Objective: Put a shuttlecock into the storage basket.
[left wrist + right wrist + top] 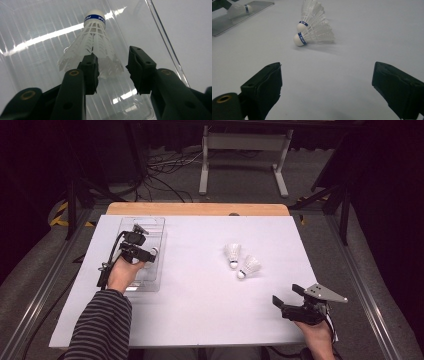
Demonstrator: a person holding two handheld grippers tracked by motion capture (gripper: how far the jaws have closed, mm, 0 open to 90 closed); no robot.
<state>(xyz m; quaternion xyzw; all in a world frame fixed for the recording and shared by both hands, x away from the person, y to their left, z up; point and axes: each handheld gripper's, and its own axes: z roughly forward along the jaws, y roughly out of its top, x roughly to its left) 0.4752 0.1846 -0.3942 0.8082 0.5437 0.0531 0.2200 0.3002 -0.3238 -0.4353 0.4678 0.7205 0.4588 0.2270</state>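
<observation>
White matte sheet [200, 290] covering a wooden table, dark floor with cables and a pale metal frame beyond; clear ribbed plastic tray [155, 227] at the sheet's left, rectangular, glossy with light streaks; one shuttlecock [93, 42] lying inside the tray, white feathered plastic skirt, rounded white cork cap with a blue band, cap pointing away from the left gripper [112, 70]; left gripper, black, jaws parted, skirt's rim beside the left jaw and between the two, pads not pressing on it; two more shuttlecocks [241, 260] of the same make lying side by side mid-sheet, touching, well apart from the tray; right gripper [289, 295], black with a grey three-cornered plate, near the sheet's right front edge, jaws spread wide with nothing between; striped sleeve [100, 325] on the left forearm.
</observation>
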